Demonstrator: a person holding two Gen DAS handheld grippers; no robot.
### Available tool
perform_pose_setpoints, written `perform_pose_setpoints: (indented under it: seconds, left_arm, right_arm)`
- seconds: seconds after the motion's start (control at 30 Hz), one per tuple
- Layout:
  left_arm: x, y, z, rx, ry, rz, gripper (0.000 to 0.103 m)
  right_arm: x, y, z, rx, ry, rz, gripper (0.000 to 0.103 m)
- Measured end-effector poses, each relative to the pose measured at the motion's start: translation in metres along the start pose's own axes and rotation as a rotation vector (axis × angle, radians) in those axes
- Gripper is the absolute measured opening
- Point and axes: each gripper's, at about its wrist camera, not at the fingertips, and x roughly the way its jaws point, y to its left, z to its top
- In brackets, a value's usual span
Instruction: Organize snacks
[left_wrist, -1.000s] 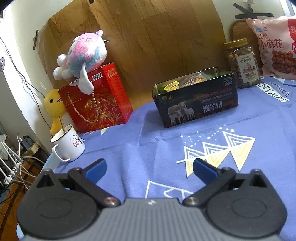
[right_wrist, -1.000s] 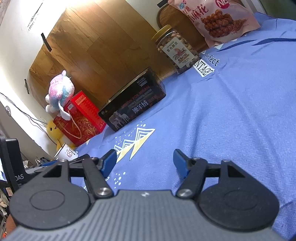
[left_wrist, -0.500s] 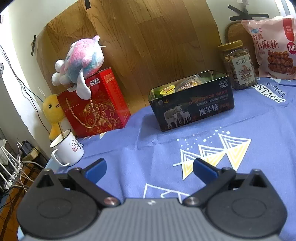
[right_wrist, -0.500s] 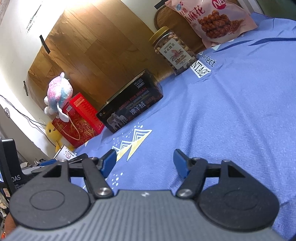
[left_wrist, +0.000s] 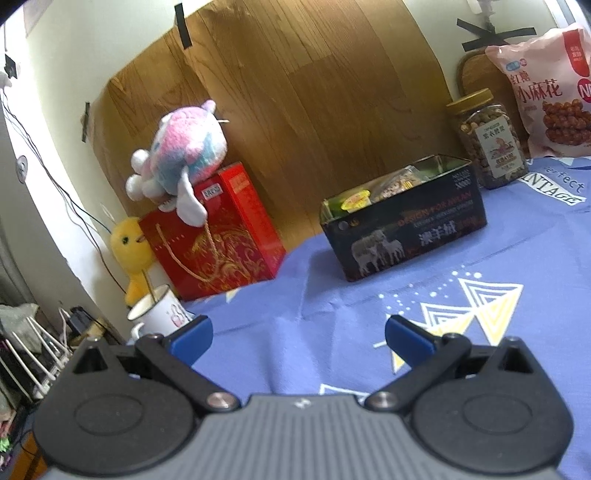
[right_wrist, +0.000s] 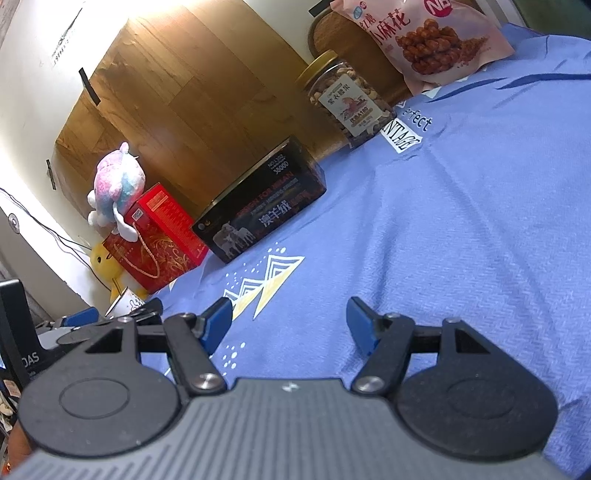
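A black open tin with sheep printed on its side stands on the blue cloth and holds several wrapped snacks. The tin also shows in the right wrist view, where its contents are hidden. A jar of nuts and a pink snack bag stand behind it to the right. My left gripper is open and empty, low over the cloth well short of the tin. My right gripper is open and empty too.
A red gift box with a plush toy on top stands left of the tin. A white mug and a yellow duck are at the table's left edge. A wooden board backs the table.
Both grippers have drawn back and tilted a little, so the tin and jar look slightly farther off. Both stay open and empty. No object has moved.
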Motion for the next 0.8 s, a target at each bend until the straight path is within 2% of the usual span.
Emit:
perform_pose_setpoints:
  seconds: [0.8]
  left_arm:
    - [-0.011, 0.008, 0.000, -0.006, -0.043, 0.017, 0.103]
  right_arm:
    - [-0.002, 0.006, 0.001, -0.029, -0.010, 0.021, 0.071]
